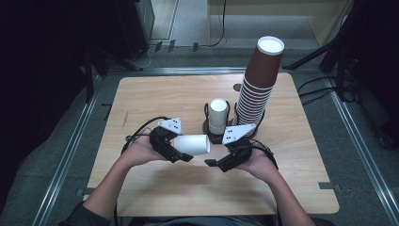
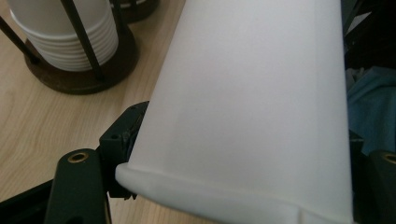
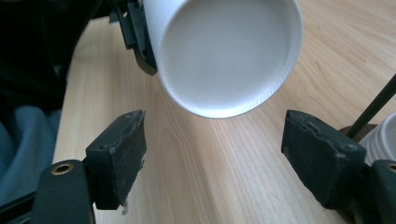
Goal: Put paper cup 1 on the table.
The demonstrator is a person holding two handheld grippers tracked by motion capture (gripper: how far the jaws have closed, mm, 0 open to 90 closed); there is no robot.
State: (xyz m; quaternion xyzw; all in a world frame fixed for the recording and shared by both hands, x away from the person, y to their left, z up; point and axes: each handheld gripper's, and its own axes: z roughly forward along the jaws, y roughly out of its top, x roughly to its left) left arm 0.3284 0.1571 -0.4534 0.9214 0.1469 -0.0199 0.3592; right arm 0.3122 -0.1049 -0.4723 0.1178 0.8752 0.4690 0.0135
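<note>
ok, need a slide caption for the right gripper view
Open right hand-held gripper faces the base of a white paper cup held sideways above the wooden table.

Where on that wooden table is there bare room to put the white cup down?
Free: the left part of the light wooden table, and the front strip. Crowded: centre-right, where the white cup stack in its dark holder and the tall brown cup stack stand.

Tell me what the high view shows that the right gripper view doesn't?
High view alone: the tall brown cup stack, both of the person's hands, and the right gripper from outside. Right gripper view alone: the white cup's closed bottom seen end-on, above the gap between that gripper's own spread jaws, nothing between them. Both share the white cup held sideways in the left gripper, the wooden table and the white cup stack in its holder.
</note>
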